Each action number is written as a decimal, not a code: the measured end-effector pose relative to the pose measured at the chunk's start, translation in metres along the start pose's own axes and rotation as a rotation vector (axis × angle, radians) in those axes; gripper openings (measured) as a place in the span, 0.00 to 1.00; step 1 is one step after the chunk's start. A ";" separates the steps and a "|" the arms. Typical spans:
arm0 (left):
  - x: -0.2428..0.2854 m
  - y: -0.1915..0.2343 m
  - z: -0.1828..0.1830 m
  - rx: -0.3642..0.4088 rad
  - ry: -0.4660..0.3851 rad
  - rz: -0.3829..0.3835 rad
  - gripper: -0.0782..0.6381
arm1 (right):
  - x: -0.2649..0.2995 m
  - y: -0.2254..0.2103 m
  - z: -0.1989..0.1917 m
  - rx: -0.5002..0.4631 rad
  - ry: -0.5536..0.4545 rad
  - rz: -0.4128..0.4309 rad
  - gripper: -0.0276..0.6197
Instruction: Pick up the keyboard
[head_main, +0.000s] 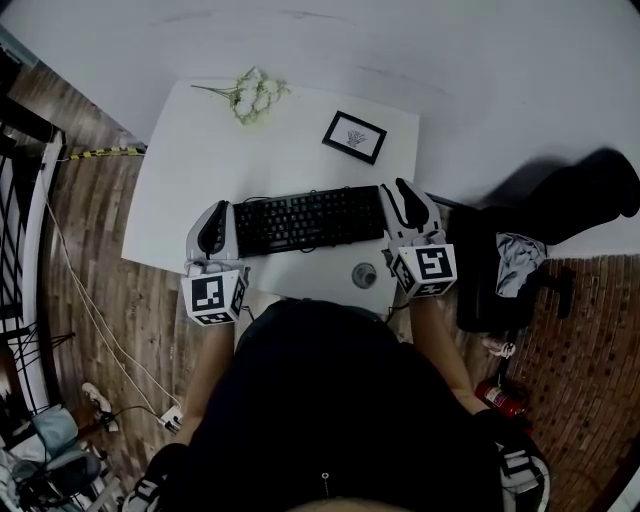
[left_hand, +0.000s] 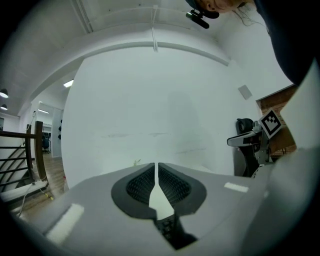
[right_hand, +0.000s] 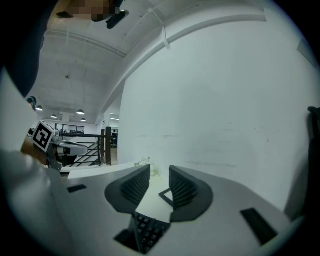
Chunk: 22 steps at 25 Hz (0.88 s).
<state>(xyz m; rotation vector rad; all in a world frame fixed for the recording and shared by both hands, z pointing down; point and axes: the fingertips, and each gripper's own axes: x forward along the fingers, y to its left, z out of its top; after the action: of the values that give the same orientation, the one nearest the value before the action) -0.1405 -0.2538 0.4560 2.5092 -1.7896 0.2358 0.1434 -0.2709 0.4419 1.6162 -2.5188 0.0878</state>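
A black keyboard (head_main: 310, 218) lies flat across the near half of the white table (head_main: 190, 180). My left gripper (head_main: 214, 212) is at its left end, pointing away from me. Its jaws are shut tip to tip with nothing between the pads. In the left gripper view (left_hand: 158, 172), a corner of the keyboard (left_hand: 167, 230) shows low down behind the tips. My right gripper (head_main: 400, 192) is at the keyboard's right end. Its jaws stand apart in the right gripper view (right_hand: 159, 177); bare table shows between the pads and keyboard keys (right_hand: 147, 230) show below them.
A black picture frame (head_main: 354, 136) and a sprig of white flowers (head_main: 255, 95) lie at the table's far side. A small round grey object (head_main: 364, 274) sits near the front edge. A black chair (head_main: 560, 220) and a red fire extinguisher (head_main: 505, 397) are to the right.
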 end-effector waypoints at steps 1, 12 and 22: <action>0.002 0.000 -0.009 -0.007 0.023 -0.009 0.13 | 0.002 0.000 -0.007 0.004 0.017 0.001 0.22; 0.010 0.002 -0.088 0.019 0.186 -0.057 0.13 | 0.009 -0.011 -0.086 0.061 0.197 -0.013 0.22; -0.001 0.015 -0.142 -0.033 0.336 -0.015 0.27 | 0.002 -0.020 -0.156 0.148 0.393 0.007 0.25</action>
<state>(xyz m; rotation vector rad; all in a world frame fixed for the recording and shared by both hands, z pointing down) -0.1684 -0.2399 0.5958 2.2910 -1.6260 0.5828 0.1747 -0.2610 0.5959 1.4665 -2.2574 0.5473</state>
